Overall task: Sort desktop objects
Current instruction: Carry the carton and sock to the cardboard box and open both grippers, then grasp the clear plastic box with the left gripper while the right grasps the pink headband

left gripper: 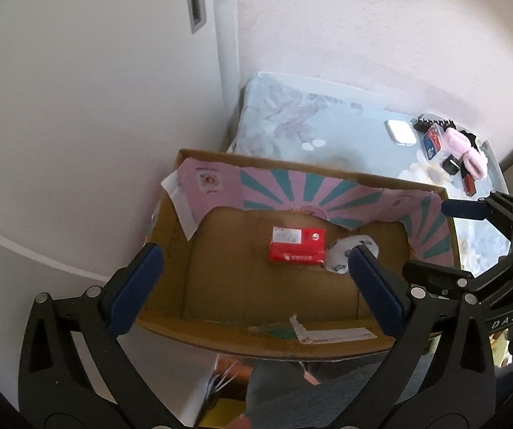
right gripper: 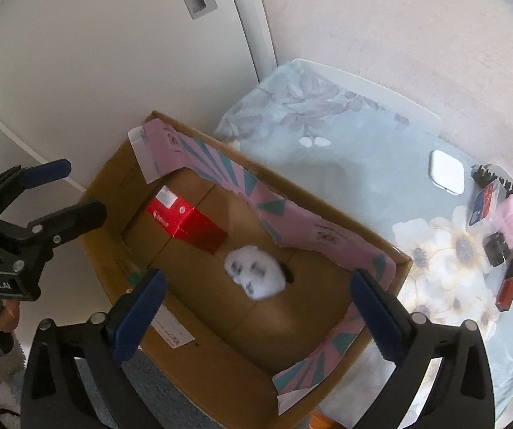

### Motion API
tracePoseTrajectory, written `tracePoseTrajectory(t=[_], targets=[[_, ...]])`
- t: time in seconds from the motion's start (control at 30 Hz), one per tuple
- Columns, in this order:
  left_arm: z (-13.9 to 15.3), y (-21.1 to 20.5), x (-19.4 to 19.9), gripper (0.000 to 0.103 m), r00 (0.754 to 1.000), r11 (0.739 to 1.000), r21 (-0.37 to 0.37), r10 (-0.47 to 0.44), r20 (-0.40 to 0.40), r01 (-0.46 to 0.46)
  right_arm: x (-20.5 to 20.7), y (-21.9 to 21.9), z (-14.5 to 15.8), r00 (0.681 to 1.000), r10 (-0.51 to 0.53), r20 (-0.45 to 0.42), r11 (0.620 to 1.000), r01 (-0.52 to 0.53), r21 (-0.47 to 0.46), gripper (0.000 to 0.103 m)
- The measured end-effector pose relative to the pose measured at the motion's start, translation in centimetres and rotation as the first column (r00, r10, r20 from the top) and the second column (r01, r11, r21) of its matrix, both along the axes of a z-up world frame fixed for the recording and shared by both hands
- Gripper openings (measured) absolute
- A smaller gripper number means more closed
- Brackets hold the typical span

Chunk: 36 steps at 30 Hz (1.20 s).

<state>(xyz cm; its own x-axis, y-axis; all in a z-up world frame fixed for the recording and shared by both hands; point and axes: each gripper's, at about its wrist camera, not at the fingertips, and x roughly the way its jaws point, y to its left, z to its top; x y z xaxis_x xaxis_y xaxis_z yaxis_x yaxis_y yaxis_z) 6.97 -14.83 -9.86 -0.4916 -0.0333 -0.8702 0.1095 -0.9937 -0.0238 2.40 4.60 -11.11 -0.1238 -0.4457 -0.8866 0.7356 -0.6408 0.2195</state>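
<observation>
the cardboard box [left gripper: 199, 286] sits open at the table's [left gripper: 346, 143] left edge, torn pink and teal flaps folded down inside its far wall. on its floor lies a red carton [left gripper: 296, 245], with a white pouch [left gripper: 342, 252] touching its right end (blurred in the right view, so its print is unreadable). still out on the table's far right corner: a white pad [left gripper: 399, 131], a black comb [left gripper: 431, 123], a card pack [left gripper: 434, 141], a pink fuzzy thing [left gripper: 469, 153] and a couple of small dark bits.

left gripper [left gripper: 256, 282] hangs over the box with jaws spread wide, nothing between them. right gripper [right gripper: 256, 307] is the same, wide and empty, tilted down over the box's right half. a hand [right gripper: 2, 318] grips the left tool's handle.
</observation>
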Motion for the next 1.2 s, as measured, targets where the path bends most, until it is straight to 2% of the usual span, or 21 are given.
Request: tracePoseTrajectory(t=[0.13,0.23,0.33,0.4,0.5,0.63,0.77,0.97,1.2], targets=[[0.9,0.4,-0.2,0.103,0.999,1.000,-0.009,-0.027,-0.018,0.027,0.0,0.4,0.2,1.000,-0.013,0.010,1.000,0.013,-0.025,0.102],[1.3,0.7,-0.5,0.103,0.999,0.999,0.022,-0.039,-0.030,0.040,-0.2,0.2,-0.7,0.989,0.026,0.147,0.999,-0.030,0.026,0.102],[1.6,1.1,-0.8,0.103,0.998,0.998,0.031,-0.051,-0.036,0.052,0.1,1.0,0.3,0.997,-0.009,0.073,0.999,0.007,0.038,0.102],[2.0,1.5,-1.0,0.103,0.997,0.998,0.023,-0.063,-0.046,0.064,-0.2,1.9,0.9,0.997,-0.044,0.057,0.999,0.043,0.026,0.102],[2.5,2.3,-1.4,0.103,0.994,0.996,0.015,-0.088,-0.057,0.089,-0.7,3.6,1.8,0.994,-0.095,0.054,0.995,0.096,-0.015,0.102],[2.9,3.5,-2.3,0.103,0.990,0.991,0.020,-0.128,-0.058,0.130,-1.1,5.5,1.8,0.985,-0.163,0.050,0.987,0.163,0.004,0.102],[3.6,5.1,-3.2,0.103,0.983,0.984,0.007,-0.175,-0.062,0.176,-1.3,8.3,2.2,0.972,-0.226,0.059,0.974,0.228,-0.019,0.102],[4.9,7.9,-4.7,0.103,0.962,0.965,-0.013,-0.262,-0.075,0.262,-1.5,13.6,2.9,0.938,-0.347,0.006,0.938,0.347,0.000,0.102],[6.1,12.9,-7.4,0.103,0.930,0.932,0.012,-0.361,-0.073,0.362,-2.8,21.6,3.3,0.856,-0.516,-0.002,0.856,0.516,-0.002,0.102]])
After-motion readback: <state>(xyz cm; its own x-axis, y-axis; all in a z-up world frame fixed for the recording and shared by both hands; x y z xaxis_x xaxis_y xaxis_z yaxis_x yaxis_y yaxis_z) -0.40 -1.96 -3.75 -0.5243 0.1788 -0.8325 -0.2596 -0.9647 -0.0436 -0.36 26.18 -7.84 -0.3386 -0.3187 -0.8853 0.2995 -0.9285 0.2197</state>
